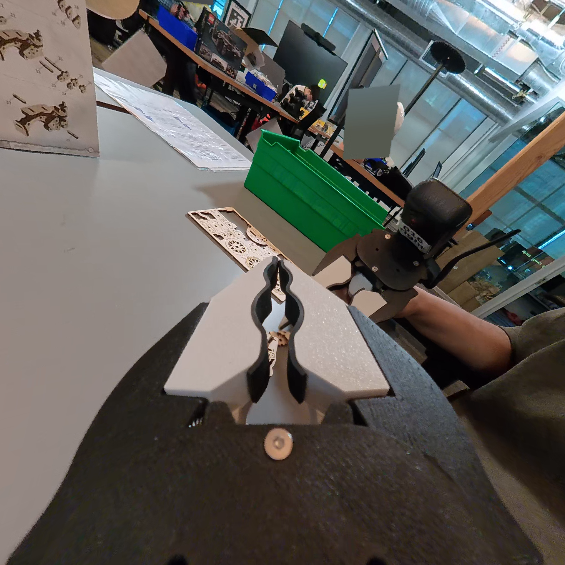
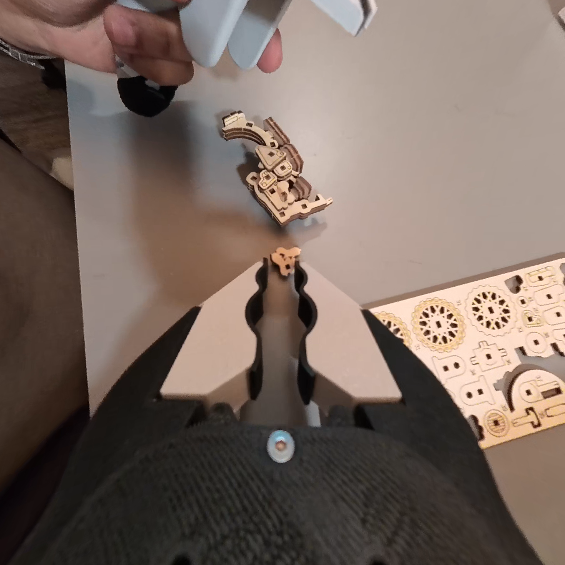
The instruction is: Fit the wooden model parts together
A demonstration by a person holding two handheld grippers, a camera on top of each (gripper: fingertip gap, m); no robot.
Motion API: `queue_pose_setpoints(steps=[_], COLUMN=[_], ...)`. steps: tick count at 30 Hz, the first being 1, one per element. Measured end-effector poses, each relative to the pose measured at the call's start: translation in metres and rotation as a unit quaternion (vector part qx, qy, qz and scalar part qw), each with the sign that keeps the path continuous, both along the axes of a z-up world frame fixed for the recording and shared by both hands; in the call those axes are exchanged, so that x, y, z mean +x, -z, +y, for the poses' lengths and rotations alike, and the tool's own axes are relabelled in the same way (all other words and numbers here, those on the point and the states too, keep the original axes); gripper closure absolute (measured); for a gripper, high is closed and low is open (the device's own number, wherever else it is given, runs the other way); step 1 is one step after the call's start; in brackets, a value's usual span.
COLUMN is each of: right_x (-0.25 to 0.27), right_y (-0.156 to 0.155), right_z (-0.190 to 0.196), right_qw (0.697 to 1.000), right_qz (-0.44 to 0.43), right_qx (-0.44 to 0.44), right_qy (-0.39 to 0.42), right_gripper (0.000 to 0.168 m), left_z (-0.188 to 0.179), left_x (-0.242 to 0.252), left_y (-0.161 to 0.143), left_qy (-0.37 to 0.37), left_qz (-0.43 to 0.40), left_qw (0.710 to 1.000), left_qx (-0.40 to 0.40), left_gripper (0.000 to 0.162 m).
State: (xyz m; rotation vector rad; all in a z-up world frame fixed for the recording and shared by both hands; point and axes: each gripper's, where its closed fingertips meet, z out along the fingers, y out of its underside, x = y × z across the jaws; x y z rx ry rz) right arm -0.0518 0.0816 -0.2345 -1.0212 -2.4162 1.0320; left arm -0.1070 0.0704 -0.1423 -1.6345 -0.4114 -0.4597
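Note:
A partly built wooden model lies on the grey table. My right gripper is shut on a small lobed wooden piece at its tips, just short of the model's near end. My left gripper is shut with nothing between its pads and hangs above the table. Bits of wood show on the table through the gap behind its pads. The hand holding the left gripper is at the top of the right wrist view, beyond the model. The right gripper's black body shows to the right in the left wrist view.
A laser-cut wooden parts sheet lies right of my right gripper; it also shows in the left wrist view. A green bin stands behind it. An instruction sheet stands at the far left, with papers beside it. The table's edge is on the left. Across from one pair of fingers to the other is roughly 11 centimeters.

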Motion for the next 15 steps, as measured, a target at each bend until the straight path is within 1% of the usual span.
queue_pose_setpoints(steps=[2, 8, 15], right_x=[-0.0001, 0.0006, 0.0017], right_y=[0.0002, -0.0044, -0.0077], right_z=[-0.0002, -0.0003, 0.0034], right_qw=[1.000, 1.000, 0.999], right_qz=[0.000, -0.005, -0.017], right_qx=[0.002, -0.023, -0.049], right_qy=[0.001, 0.004, 0.011], right_gripper=[0.158, 0.165, 0.166], left_z=[0.0001, 0.0002, 0.0012], left_x=[0.0004, 0.0010, 0.0026], left_y=[0.0002, 0.0006, 0.0010], left_qy=[0.001, 0.002, 0.005], left_qz=[0.000, 0.001, 0.002], left_qw=[1.000, 1.000, 1.000], left_qx=[-0.001, -0.002, -0.003], left_gripper=[0.162, 0.162, 0.162])
